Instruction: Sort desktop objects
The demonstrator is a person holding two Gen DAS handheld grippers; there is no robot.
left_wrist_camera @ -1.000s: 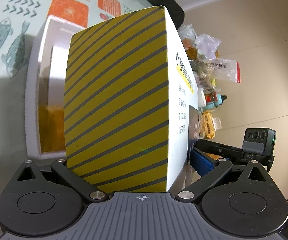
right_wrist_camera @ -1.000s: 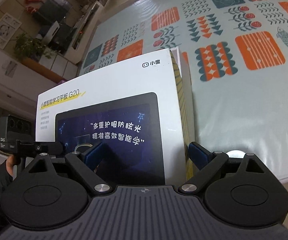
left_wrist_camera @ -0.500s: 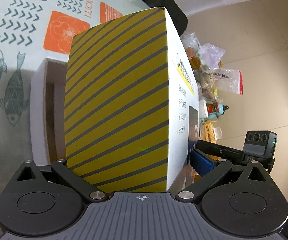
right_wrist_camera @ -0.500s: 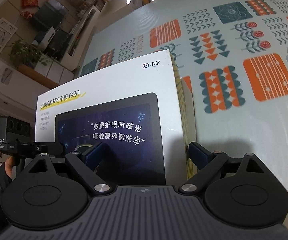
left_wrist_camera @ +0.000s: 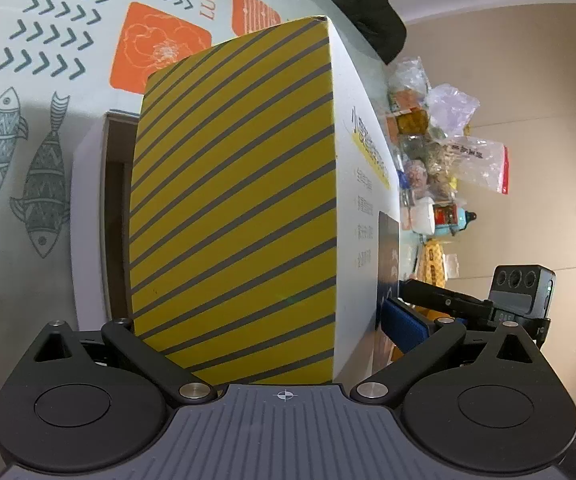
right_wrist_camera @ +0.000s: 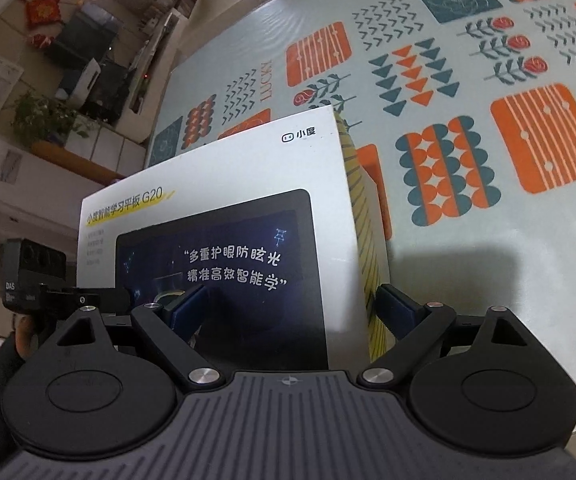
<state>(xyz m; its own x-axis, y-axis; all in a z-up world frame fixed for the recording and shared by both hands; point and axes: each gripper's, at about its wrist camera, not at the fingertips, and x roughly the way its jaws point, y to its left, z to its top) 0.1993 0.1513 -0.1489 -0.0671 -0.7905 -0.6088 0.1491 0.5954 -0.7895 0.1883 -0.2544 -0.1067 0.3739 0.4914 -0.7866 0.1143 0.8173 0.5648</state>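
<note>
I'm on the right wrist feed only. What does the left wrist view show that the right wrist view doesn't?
Only the left wrist view shows the box's yellow striped side filling the frame, the white base tray beneath it, and bagged clutter at the table's far end. Only the right wrist view shows the printed tablet face and the room's cabinets. Both show the tablet box over the patterned tablecloth.

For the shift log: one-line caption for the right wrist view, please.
Right gripper clamped across the tablet box, held above the patterned tablecloth, left gripper alongside.
</note>
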